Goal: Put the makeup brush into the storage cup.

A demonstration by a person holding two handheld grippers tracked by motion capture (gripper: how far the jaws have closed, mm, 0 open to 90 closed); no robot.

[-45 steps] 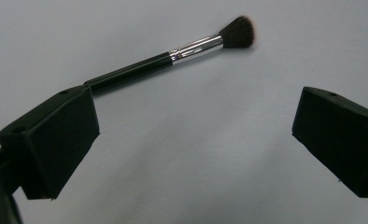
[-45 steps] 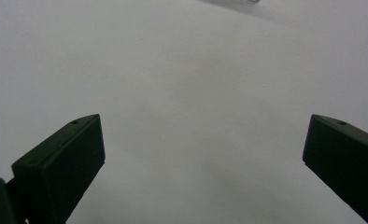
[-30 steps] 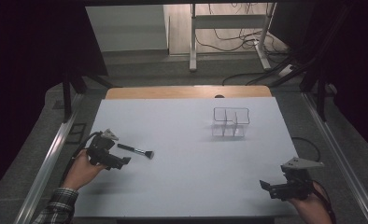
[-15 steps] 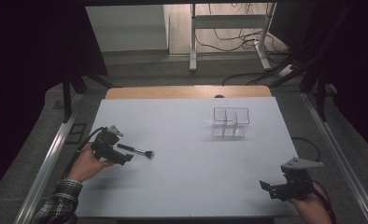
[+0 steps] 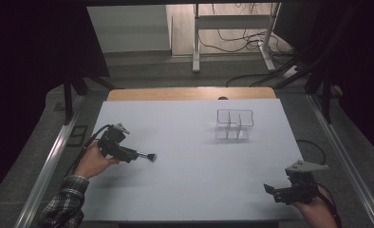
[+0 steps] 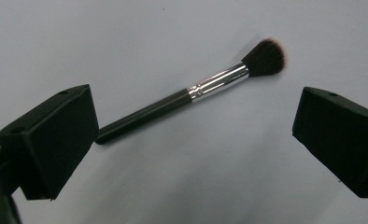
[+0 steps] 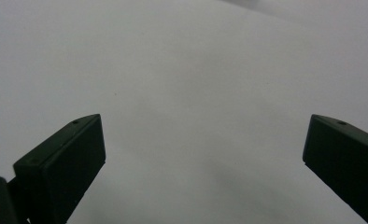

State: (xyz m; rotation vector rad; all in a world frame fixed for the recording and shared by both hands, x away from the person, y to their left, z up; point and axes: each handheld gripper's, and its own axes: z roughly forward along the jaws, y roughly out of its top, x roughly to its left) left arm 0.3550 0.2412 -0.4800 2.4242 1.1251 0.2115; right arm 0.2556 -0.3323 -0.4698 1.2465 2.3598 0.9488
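Observation:
A makeup brush (image 6: pixel 182 98) with a black handle, silver ferrule and dark bristles lies flat on the white table (image 5: pixel 190 180). In the high view the brush's (image 5: pixel 146 156) bristle end sticks out to the right of my left gripper (image 5: pixel 128 153). My left gripper (image 6: pixel 194 123) is open, jaws wide apart on either side of the brush, and the handle's end lies close to the left jaw. My right gripper (image 5: pixel 273 191) rests near the table's front right corner. It is open (image 7: pixel 205 135) over bare table, holding nothing.
A clear divided organizer (image 5: pixel 235 124) stands at the back right of the table. A wooden strip (image 5: pixel 190 93) runs along the far edge. Metal rails (image 5: pixel 52 161) flank both sides of the table. A cable (image 5: pixel 313 145) loops off the right edge.
My left gripper has moved right and slightly forward, so its jaws now straddle the brush handle. The brush and my right gripper have stayed in place.

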